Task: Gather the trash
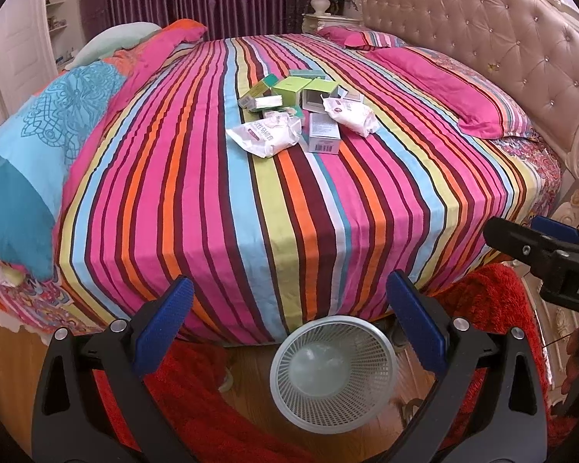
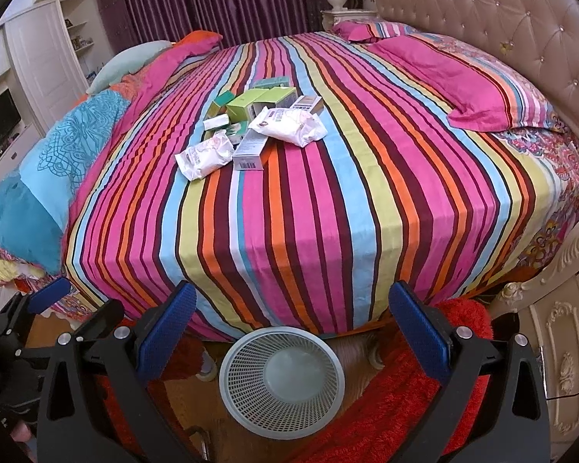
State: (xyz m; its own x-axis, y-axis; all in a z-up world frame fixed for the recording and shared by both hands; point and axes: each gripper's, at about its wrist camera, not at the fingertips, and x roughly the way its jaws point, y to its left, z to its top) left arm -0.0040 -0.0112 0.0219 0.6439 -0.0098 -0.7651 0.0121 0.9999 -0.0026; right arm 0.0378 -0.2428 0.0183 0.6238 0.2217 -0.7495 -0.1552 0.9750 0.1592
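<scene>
Both the left gripper (image 1: pixel 289 316) and the right gripper (image 2: pixel 291 322) hang with jaws spread wide and empty off the near edge of the striped bed (image 1: pixel 251 212), over a mesh wastebasket (image 1: pixel 334 370) standing on the floor just below that edge, apparently set there to catch what comes off the bed. The trash (image 1: pixel 297 115), a heap of green cartons, a barcoded box (image 2: pixel 249 152) and crumpled white wrappers (image 2: pixel 204 158), lies mid-bed, well apart from both tools, so collection has evidently not begun.
</scene>
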